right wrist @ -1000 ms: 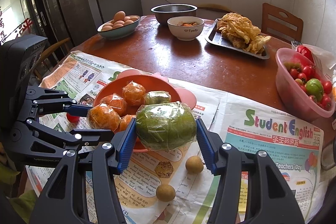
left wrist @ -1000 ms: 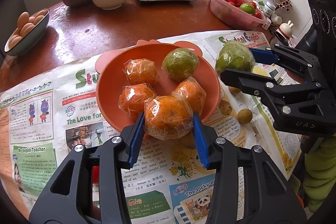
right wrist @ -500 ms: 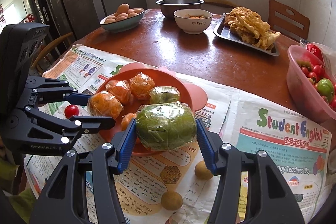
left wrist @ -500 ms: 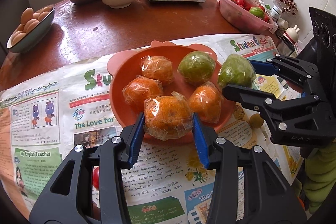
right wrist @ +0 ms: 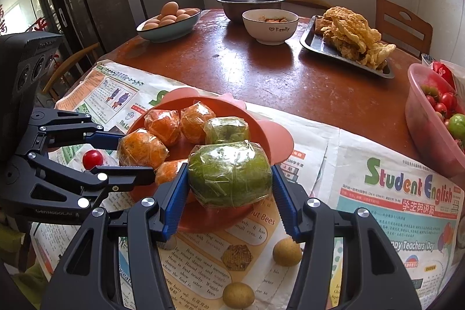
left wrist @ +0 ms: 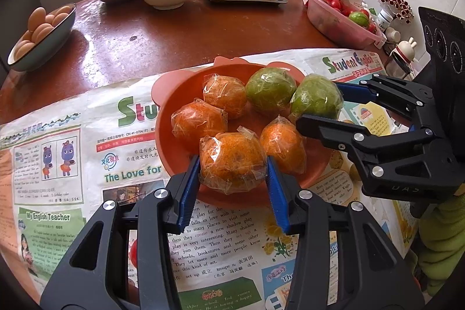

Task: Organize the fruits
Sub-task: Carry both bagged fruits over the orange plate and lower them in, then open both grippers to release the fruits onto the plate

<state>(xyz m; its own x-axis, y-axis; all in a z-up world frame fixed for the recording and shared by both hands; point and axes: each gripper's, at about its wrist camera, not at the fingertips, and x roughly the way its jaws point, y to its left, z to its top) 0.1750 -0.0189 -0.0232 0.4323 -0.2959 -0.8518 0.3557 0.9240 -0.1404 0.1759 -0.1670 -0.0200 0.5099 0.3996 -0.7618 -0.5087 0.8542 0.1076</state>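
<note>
My left gripper [left wrist: 232,164] is shut on a plastic-wrapped orange [left wrist: 232,153], held over the near rim of the orange-red plate [left wrist: 171,95]. In the plate lie three more wrapped oranges [left wrist: 197,124] and a wrapped green fruit [left wrist: 270,89]. My right gripper [right wrist: 229,182] is shut on a larger wrapped green fruit [right wrist: 229,170], which hangs over the plate's [right wrist: 221,103] right edge. In the right wrist view the left gripper [right wrist: 133,156] reaches in from the left with its orange [right wrist: 139,147].
Newspaper [right wrist: 377,193] covers the near table. On it lie two small brown fruits [right wrist: 286,252] and a cherry tomato [right wrist: 93,159]. Around the far table stand a pink tub of tomatoes [right wrist: 421,118], an egg bowl [right wrist: 168,22], a white bowl [right wrist: 270,25] and a tray of fried food [right wrist: 348,37].
My right gripper has carried the green fruit from beside the plate to over its right edge. The left gripper keeps its orange at the plate's near rim.
</note>
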